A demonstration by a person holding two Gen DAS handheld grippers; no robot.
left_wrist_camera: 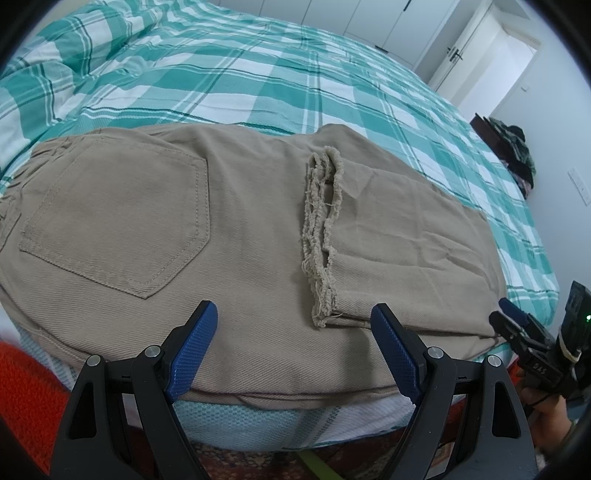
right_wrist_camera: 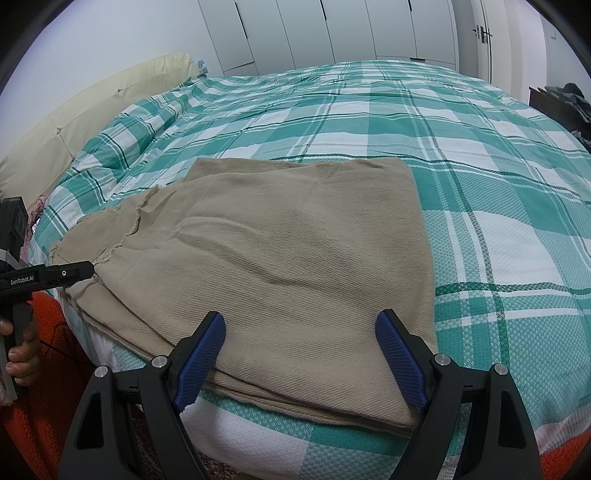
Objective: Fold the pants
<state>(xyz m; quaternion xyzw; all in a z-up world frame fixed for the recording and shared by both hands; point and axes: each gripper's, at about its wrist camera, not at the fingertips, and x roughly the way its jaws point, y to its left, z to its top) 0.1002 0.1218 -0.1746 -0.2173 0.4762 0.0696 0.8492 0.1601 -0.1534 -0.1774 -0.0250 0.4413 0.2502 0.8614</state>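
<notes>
Tan pants lie flat along the near edge of the bed, legs folded back over the seat. A back pocket faces up at the left, and the frayed leg hems cross the middle. My left gripper is open just above the pants' near edge, nothing between its blue pads. The right wrist view shows the folded leg end of the pants, with my right gripper open over its near edge, empty. The right gripper also shows at the far right of the left wrist view.
The bed has a green and white plaid cover with wide room behind the pants. A cream headboard stands at the left. White wardrobe doors line the back wall. An orange rug lies on the floor below the bed edge.
</notes>
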